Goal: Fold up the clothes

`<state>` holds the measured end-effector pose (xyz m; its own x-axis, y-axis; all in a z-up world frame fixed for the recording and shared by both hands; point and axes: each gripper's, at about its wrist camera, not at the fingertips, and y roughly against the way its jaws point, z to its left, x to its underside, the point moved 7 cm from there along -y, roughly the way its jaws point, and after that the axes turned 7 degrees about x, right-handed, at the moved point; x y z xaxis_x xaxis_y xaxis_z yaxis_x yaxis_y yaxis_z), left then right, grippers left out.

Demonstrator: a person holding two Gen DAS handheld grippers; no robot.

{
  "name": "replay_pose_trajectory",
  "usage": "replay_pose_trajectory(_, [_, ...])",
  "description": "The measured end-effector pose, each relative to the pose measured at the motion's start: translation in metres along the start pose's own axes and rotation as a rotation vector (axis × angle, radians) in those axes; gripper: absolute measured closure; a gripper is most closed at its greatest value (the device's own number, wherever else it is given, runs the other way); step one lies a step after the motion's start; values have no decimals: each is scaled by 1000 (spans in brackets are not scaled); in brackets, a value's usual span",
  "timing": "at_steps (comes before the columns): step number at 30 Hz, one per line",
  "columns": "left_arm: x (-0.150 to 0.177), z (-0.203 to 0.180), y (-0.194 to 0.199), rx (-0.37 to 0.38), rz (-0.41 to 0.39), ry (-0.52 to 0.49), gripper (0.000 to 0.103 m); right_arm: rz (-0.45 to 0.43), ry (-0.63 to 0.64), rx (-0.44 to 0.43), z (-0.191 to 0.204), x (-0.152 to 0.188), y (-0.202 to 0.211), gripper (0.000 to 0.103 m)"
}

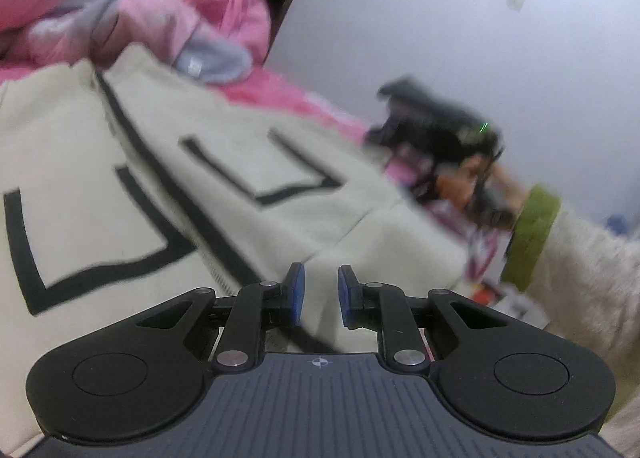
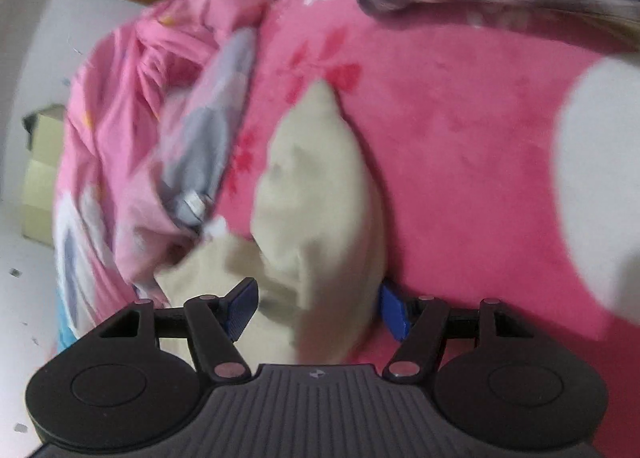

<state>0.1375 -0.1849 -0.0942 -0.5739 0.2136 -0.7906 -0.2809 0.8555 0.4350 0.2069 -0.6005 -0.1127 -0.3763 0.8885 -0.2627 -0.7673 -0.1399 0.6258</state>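
A bed covered by a plush deep-pink blanket with a darker flower print [image 2: 460,129] serves as the folding surface, soft and broad enough to spread a garment flat. On it lies the task's thing, a cream fleece jacket with a black zip line and black angular outlines [image 1: 168,185], front upward and largely spread, which suits a sleeve-inward fold. A crumpled heap of pale pink and grey printed fabric [image 1: 132,5] sits beyond the jacket's upper edge, apparently pushed aside to free room.

A sleeve of fluffy cream fabric with an olive-green cuff [image 1: 532,234] shows the person's arm entering from the right in the left wrist view, carrying the blurred right claw [image 2: 318,312]. In the right wrist view, its blue pads stand fairly wide on either side of a cream fold of the jacket [image 2: 320,217], which passes between them; whether they press on it cannot be told through the blur.

The left claw [image 1: 321,296] hovers over the jacket's lower part, its jaws narrow with a slim gap and nothing held, probably waiting to pin or take an edge.
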Motion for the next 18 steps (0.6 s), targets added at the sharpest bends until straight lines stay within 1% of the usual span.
replay_pose_trajectory(1, [4, 2, -3, -7, 9, 3, 86, -9, 28, -1, 6, -2, -6, 54])
replay_pose_trajectory(2, [7, 3, -4, -12, 15, 4, 86, -17, 57, 0, 13, -5, -13, 73])
replay_pose_trajectory(3, [7, 3, -3, -16, 16, 0, 85, -23, 87, 11, 20, -7, -20, 86])
replay_pose_trajectory(4, [8, 3, -2, -19, 16, -3, 85, -37, 123, 20, 29, -11, -23, 88])
replay_pose_trajectory(5, [9, 3, -1, -23, 19, -6, 85, -78, 178, 24, 42, -17, -18, 89])
replay_pose_trajectory(8, [8, 2, 0, -36, 38, -18, 85, -283, 400, 37, 95, -47, 19, 91])
replay_pose_trajectory(9, [7, 1, -1, -40, 46, -26, 85, -344, 444, 52, 108, -59, 32, 91])
replay_pose_trajectory(11, [7, 0, -2, -46, 61, -41, 85, -436, 488, 101, 125, -88, 48, 91])
replay_pose_trajectory(14, [6, -1, -3, -55, 81, -63, 86, -494, 508, 199, 127, -124, 47, 91])
replay_pose_trajectory(16, [7, -2, -3, -60, 86, -72, 86, -473, 510, 253, 115, -136, 25, 91])
replay_pose_trajectory(18, [7, -3, -2, -66, 89, -78, 85, -466, 544, 317, 104, -140, -1, 91])
